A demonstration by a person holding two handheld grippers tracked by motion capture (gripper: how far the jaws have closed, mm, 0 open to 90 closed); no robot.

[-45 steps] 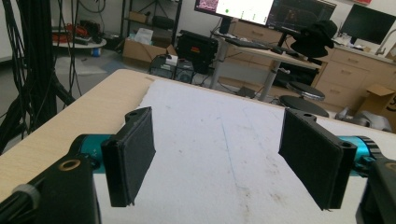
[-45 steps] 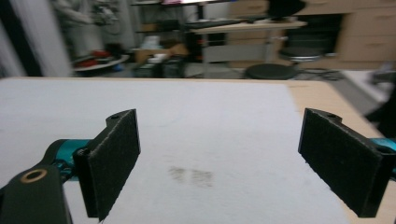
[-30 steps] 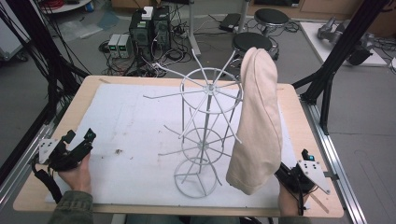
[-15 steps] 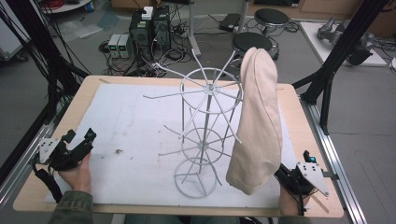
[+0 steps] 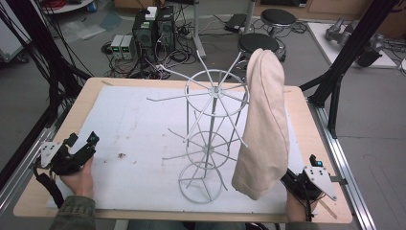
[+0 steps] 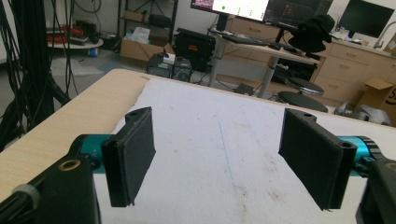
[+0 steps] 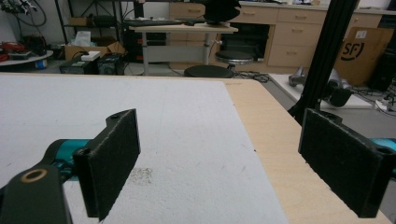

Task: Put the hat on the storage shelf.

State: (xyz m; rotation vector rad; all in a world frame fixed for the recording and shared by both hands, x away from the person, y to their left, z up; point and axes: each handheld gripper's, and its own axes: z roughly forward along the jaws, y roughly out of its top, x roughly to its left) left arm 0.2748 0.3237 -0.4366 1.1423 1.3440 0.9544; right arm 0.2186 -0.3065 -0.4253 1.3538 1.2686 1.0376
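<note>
Nearest you, your right gripper (image 5: 306,184) rests at the front right corner of the light wooden table (image 5: 316,124), its jaws spread wide with nothing between them; the right gripper view looks out over bare white foam mat (image 7: 140,121) and the wood edge. Your left gripper (image 5: 76,148) sits at the front left, also wide apart and empty, well away from the work.

Just ahead and to the left of your right gripper hangs the cream-coloured fabric hat (image 5: 263,129), draped over one arm of the white wire display rack (image 5: 210,139) that stands on the mat. The hat's lower edge comes down almost to the mat, close beside your right gripper, so that hand is plainly the nearer one. Its long axis runs nearly upright, leaning a little, from the rounded crown at the top to the loose brim end at the bottom. The cloth looks soft and limp, smooth with a seam line running down it, so I'd expect it to fold under a pinch.

A reach would likely go forward and leftward from the right gripper, toward that low hanging edge.
</note>
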